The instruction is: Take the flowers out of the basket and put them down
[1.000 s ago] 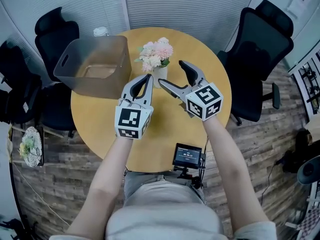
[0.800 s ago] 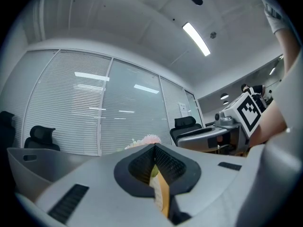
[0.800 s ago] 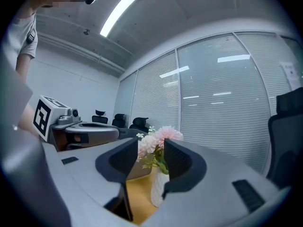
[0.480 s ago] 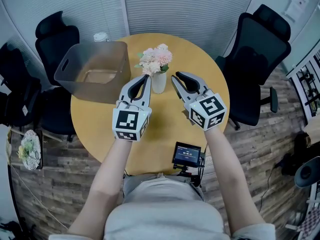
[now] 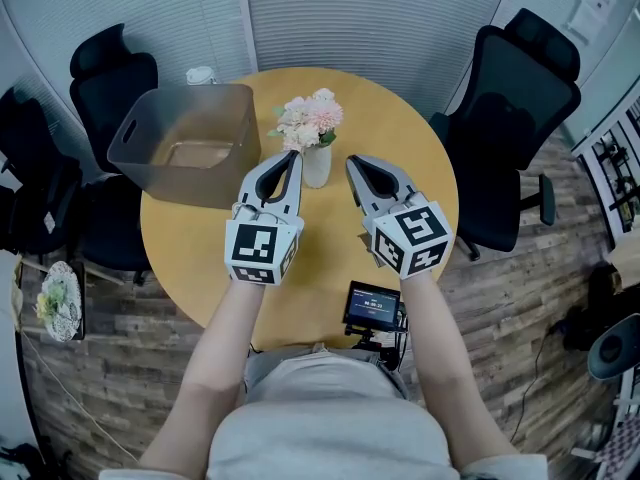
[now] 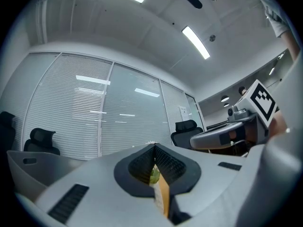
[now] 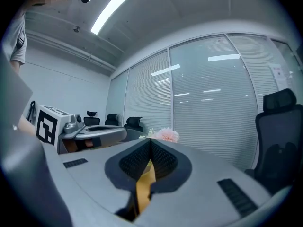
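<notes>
Task state: judged complete or nearly so. The flowers (image 5: 311, 120) are out of the basket (image 5: 130, 133) and stand upright in a white vase (image 5: 317, 163) on the desk (image 5: 330, 258).
Flowers location: far middle of the desk, just right of the basket and apart from it. They are just beyond the tips of both grippers, and neither gripper touches them.
Basket: far left of the desk, upright, and as far as can be seen empty.
Left gripper (image 5: 291, 155): fingers (image 5: 270, 178) pressed together, nothing between them. It hovers over the desk on the near side of the vase.
Right gripper (image 5: 352, 160): fingers (image 5: 380, 180) have just been closing and are now pressed together, empty. It points toward the far side, just right of the vase.
Remaining work: none evident for the flowers. At most, the grippers draw back to the near side.
Count, task items: one bunch of flowers, one vase, one basket.
Count, tools: two grippers, each with one marker cube.
Count, other: one small screen (image 5: 373, 308) at the near desk edge, and two office chairs, far left (image 5: 110, 78) and right (image 5: 520, 98). A third dark shape at the left edge cannot be identified.
</notes>
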